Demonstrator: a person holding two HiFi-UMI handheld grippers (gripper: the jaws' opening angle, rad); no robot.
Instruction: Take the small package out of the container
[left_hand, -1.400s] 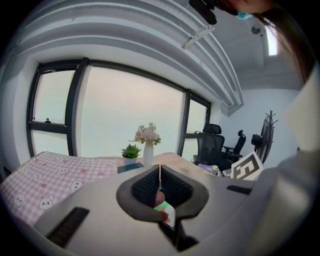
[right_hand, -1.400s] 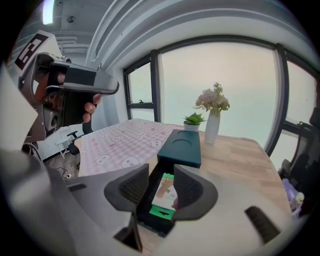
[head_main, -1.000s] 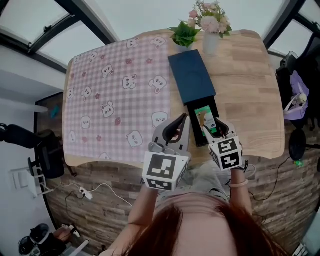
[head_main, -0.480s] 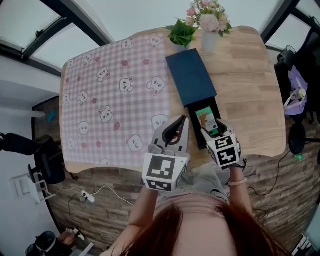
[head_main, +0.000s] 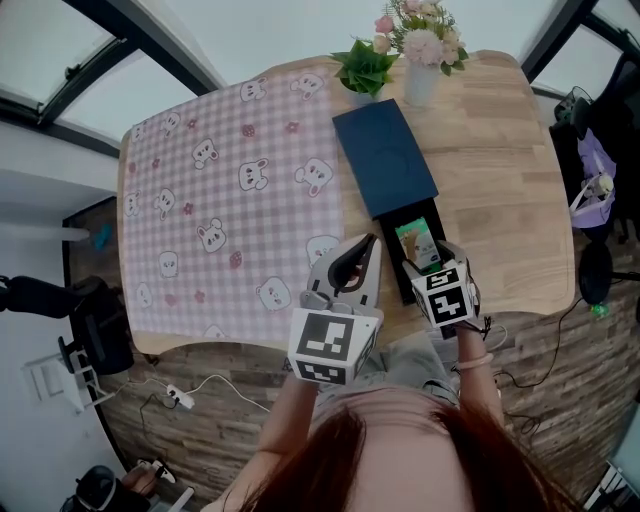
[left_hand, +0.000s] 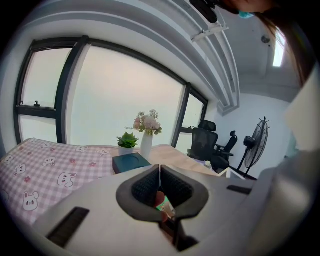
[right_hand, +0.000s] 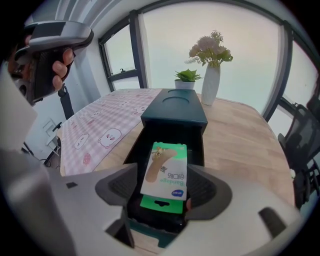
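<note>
**Q:** What could go wrong from here?

**A:** My right gripper (right_hand: 164, 189) straddles the package (right_hand: 166, 172). Its jaws are wide, having just opened further, and the pads do not yet press it. The package lies in the drawer (right_hand: 196, 150), which is pulled out of the box (right_hand: 175, 112) toward the near edge of the table (head_main: 490, 170).

I judge three risks:
- The drawer walls stand close, so a pad may catch a wall instead of the package.
- The package is thin and flat, so a shallow pinch may bend it or let it slip.
- Nothing holds the box, so a lift could drag it along.

My left gripper (left_hand: 159, 172), jaws together on nothing, hovers just left of the drawer at the near edge.

**Q:** And the surface and room?

**A:** The table is wooden, and a checked cloth (head_main: 230, 190) with bears covers its left part. A vase (head_main: 420, 85) and a plant (head_main: 368, 68) stand at the far edge, just behind the box. Large windows surround the room. An office chair (left_hand: 212, 145) and a fan (left_hand: 256, 145) stand beyond the right edge.
</note>
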